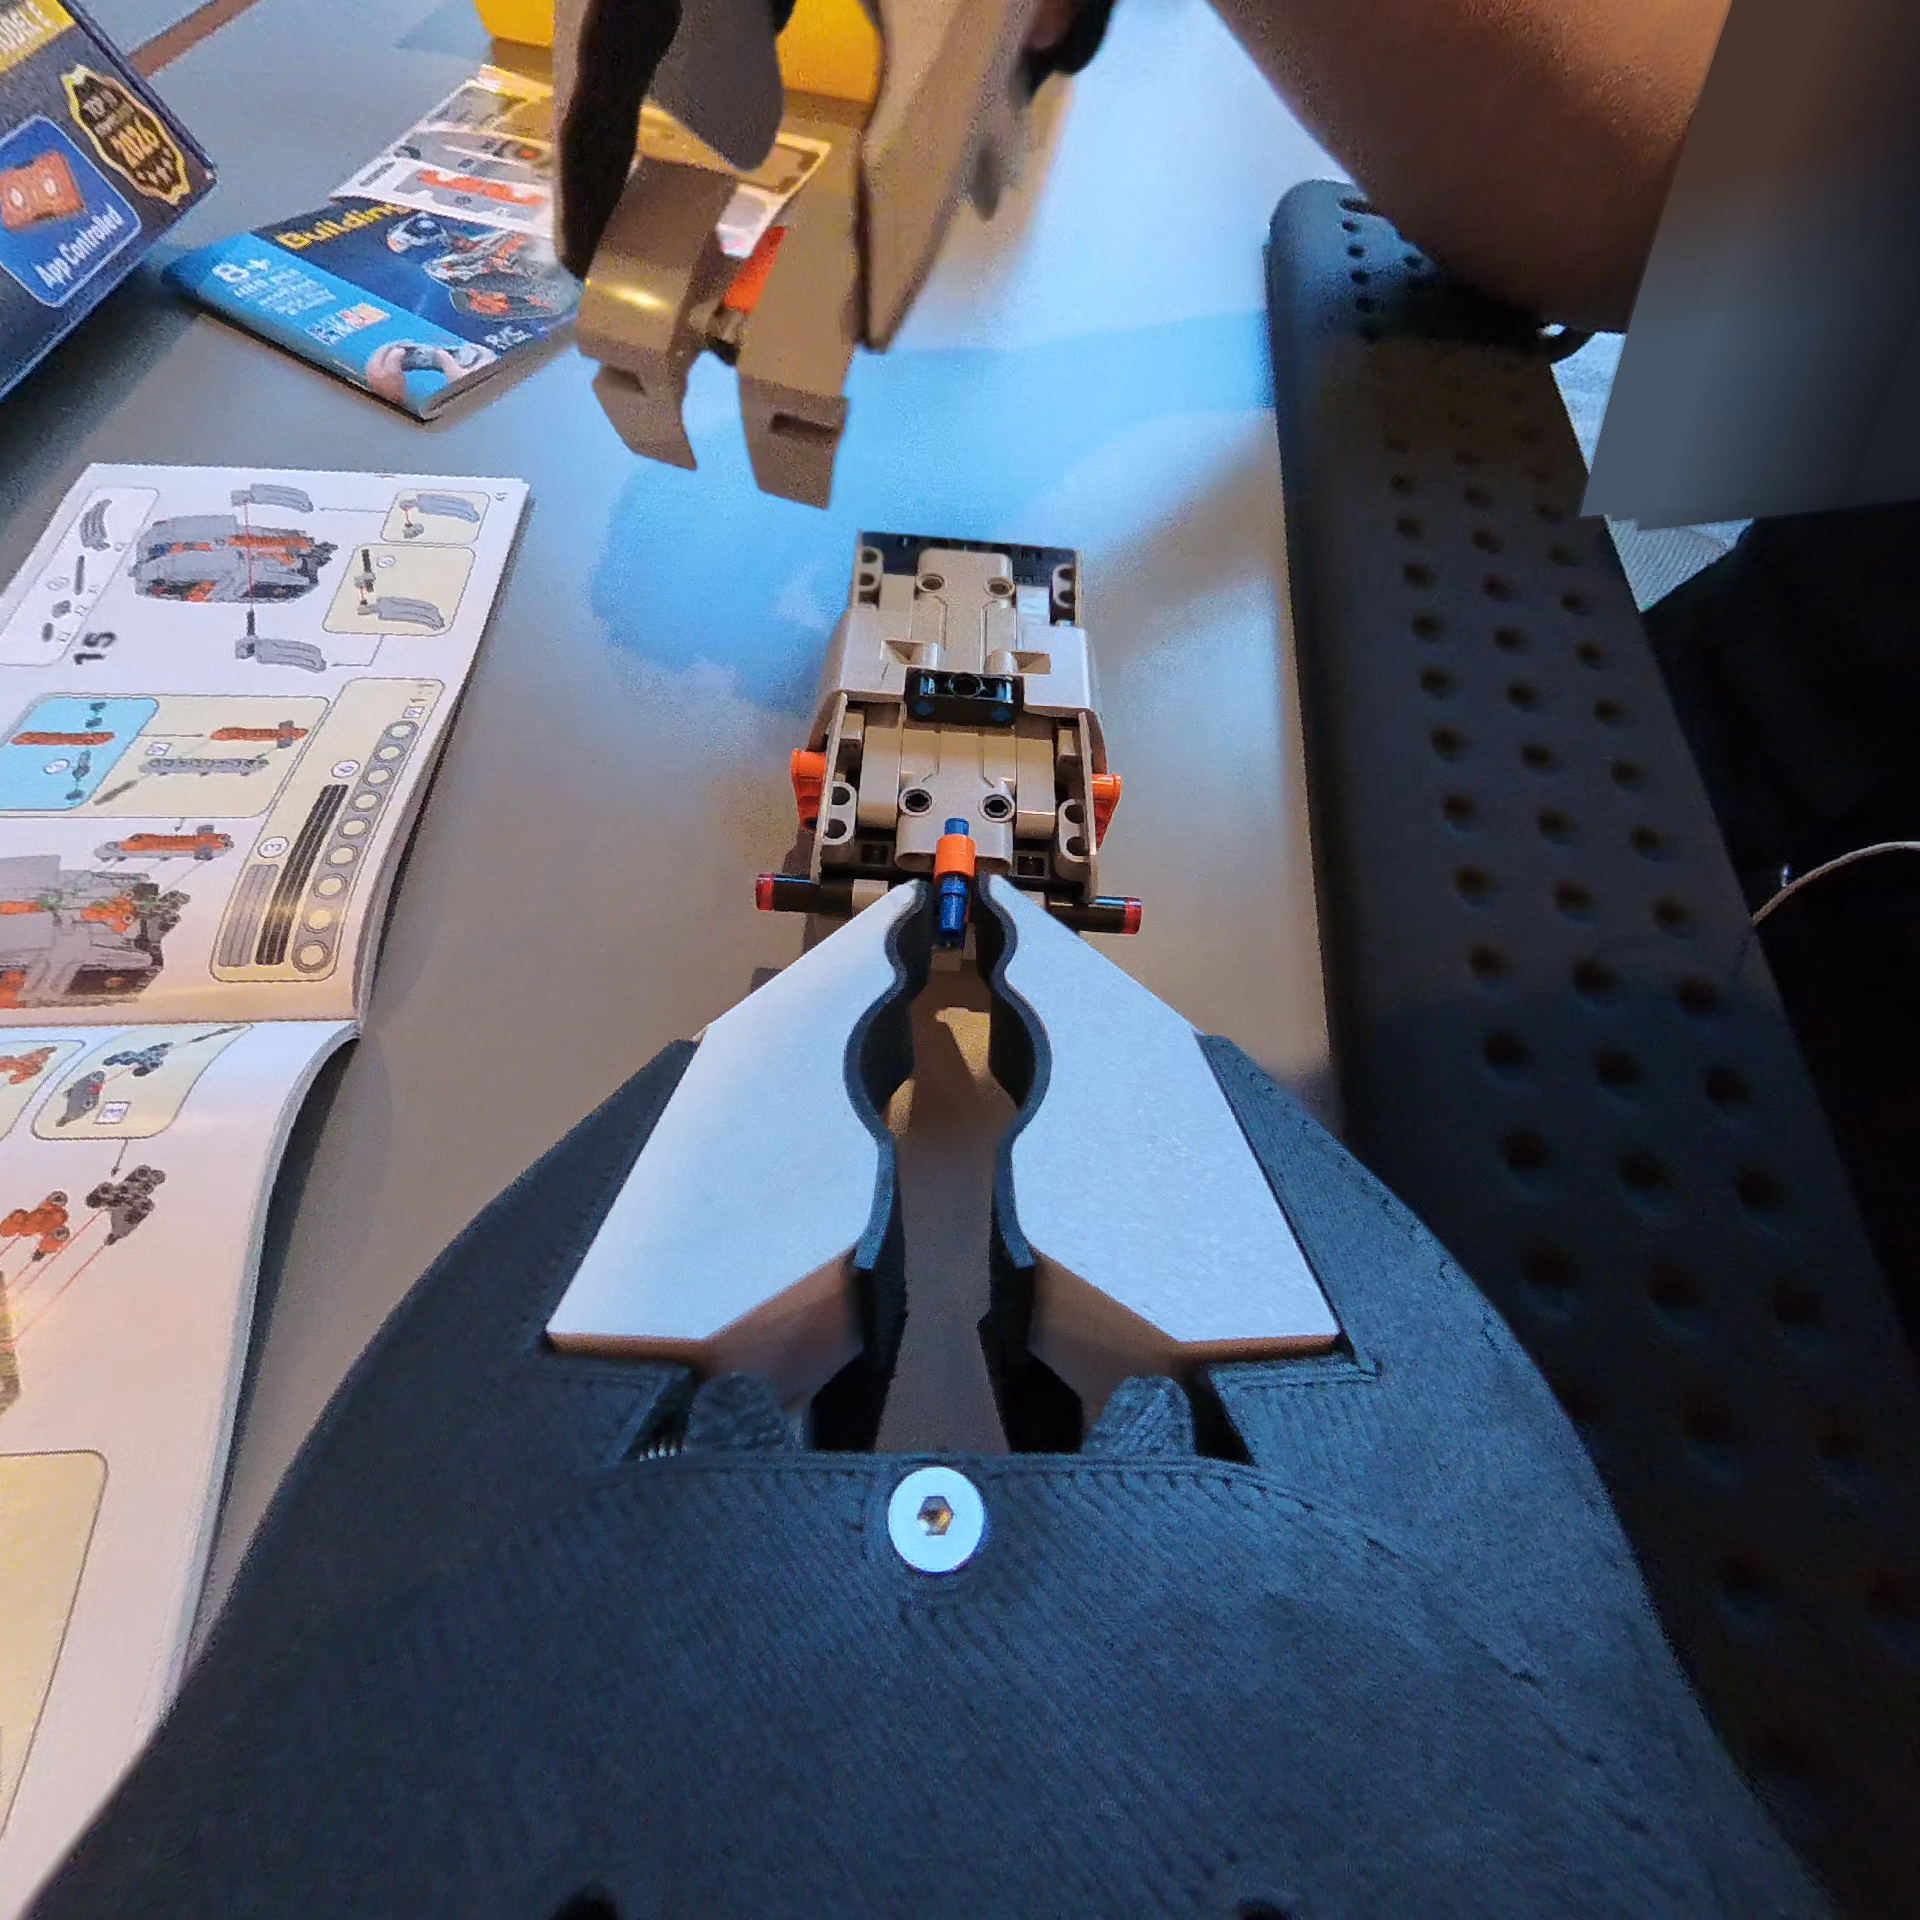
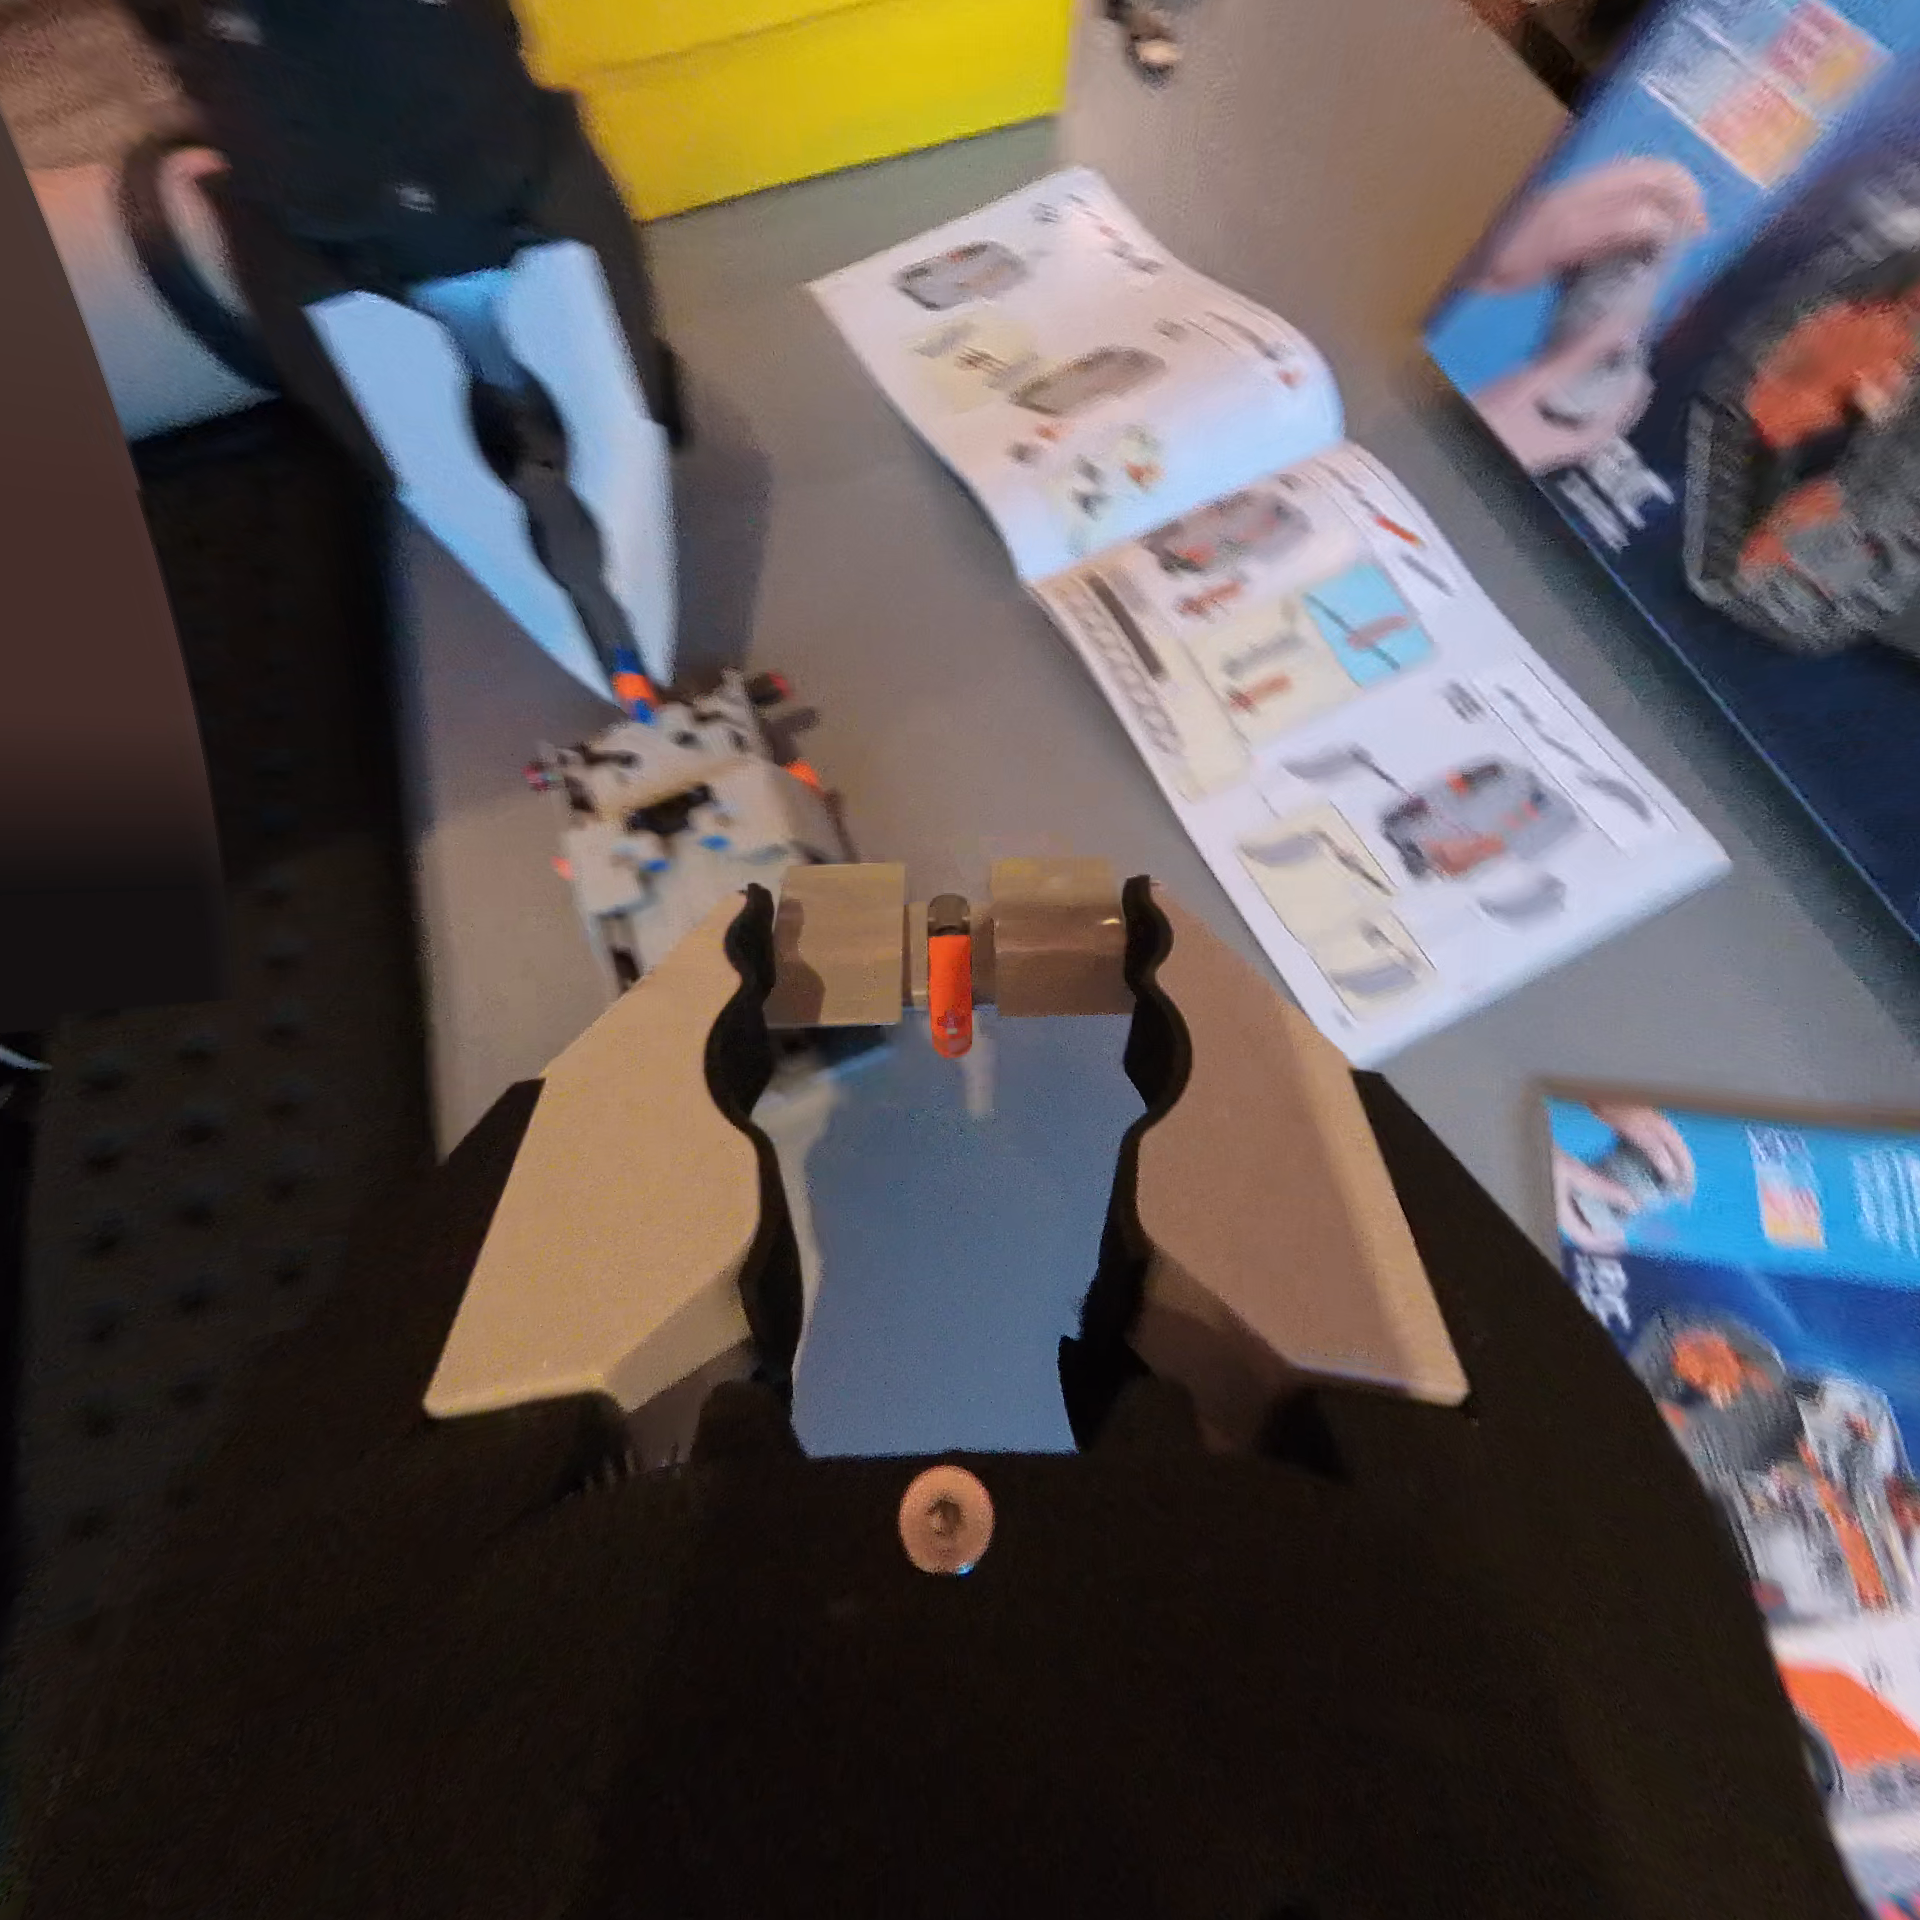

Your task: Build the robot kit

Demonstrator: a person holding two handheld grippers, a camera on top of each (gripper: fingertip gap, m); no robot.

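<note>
The left gripper (image 1: 951, 904) pinches a thin blue pin with an orange collar (image 1: 951, 878) that juts from the near end of a tan brick-built chassis (image 1: 961, 727) lying flat on a grey tabletop (image 1: 623, 831), its fingertips closed to a narrow gap around the pin. The right gripper (image 2: 945, 951) is clamped on a loose tan sub-assembly (image 2: 940, 951), two blocks joined across an orange piece, gripped by its outer ends; the left wrist view shows it held clear of the table, above and beyond the chassis's far end.

Both pieces look like light, rigid snap-together plastic. The slim pin is probably the weakest hold, liable to pull out or let the chassis swivel, while the broad flat flanks of the body would give a steadier grip. Small orange tabs (image 1: 808, 779) and red-tipped axles (image 1: 1117, 914) stick out at the sides and could pop off under a squeeze.

An open instruction booklet (image 1: 239, 727) lies left of the chassis, with a blue-covered leaflet (image 1: 395, 301) and a dark printed box (image 1: 73, 187) farther off and a yellow box (image 2: 810, 94) at the far edge. A black perforated panel (image 1: 1538, 831), possibly a chair part, runs along the right. The tabletop is smooth and shows pale blue reflections. The right wrist view is blurred.
</note>
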